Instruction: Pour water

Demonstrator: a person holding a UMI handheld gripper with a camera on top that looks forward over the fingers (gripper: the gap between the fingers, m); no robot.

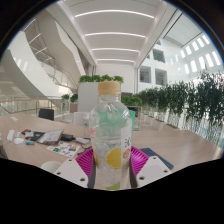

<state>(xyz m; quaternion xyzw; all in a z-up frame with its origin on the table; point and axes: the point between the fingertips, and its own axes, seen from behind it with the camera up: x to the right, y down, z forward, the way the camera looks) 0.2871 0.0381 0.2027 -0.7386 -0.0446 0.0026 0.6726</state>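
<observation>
A clear plastic bottle (111,130) with a yellow cap and a label showing a lemon stands upright between my fingers, held above the table. My gripper (112,163) is shut on the bottle's lower body, with the magenta pads (88,160) pressing on both its sides. The bottle's bottom is hidden below the fingers. I see no cup or other vessel for water in this view.
A long pale table (160,140) stretches ahead. Papers and small items (50,140) lie on its left part. Green planters (190,100) line the right side, and a large atrium with balconies rises behind.
</observation>
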